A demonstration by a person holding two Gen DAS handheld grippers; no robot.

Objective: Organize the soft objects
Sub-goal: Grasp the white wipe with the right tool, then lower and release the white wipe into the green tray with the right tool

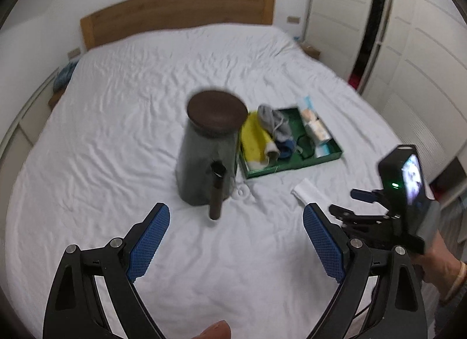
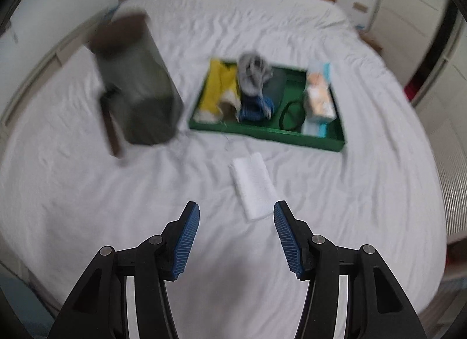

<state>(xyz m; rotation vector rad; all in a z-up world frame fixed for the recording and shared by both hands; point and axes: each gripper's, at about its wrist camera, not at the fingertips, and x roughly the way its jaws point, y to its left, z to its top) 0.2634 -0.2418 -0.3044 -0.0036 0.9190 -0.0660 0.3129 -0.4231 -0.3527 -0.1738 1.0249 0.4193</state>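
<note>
A folded white cloth (image 2: 252,187) lies on the white bed sheet, just ahead of my right gripper (image 2: 236,206), which is open with nothing between its fingers. Behind the cloth sits a green tray (image 2: 262,133) holding a yellow cloth (image 2: 217,88), a grey bundle (image 2: 252,73), a blue bundle (image 2: 255,108) and tissue packs (image 2: 319,97). In the left wrist view my left gripper (image 1: 236,210) hangs wide open and empty over bare sheet. There the white cloth (image 1: 306,193) is ahead to the right, in front of the tray (image 1: 292,165).
A dark grey cylindrical container (image 1: 207,149) with a brown lid and a dark handle stands on the bed left of the tray. A wooden headboard (image 1: 175,9) is at the far end and white wardrobe doors (image 1: 408,47) are on the right. A hand (image 1: 437,263) holds the other gripper's body.
</note>
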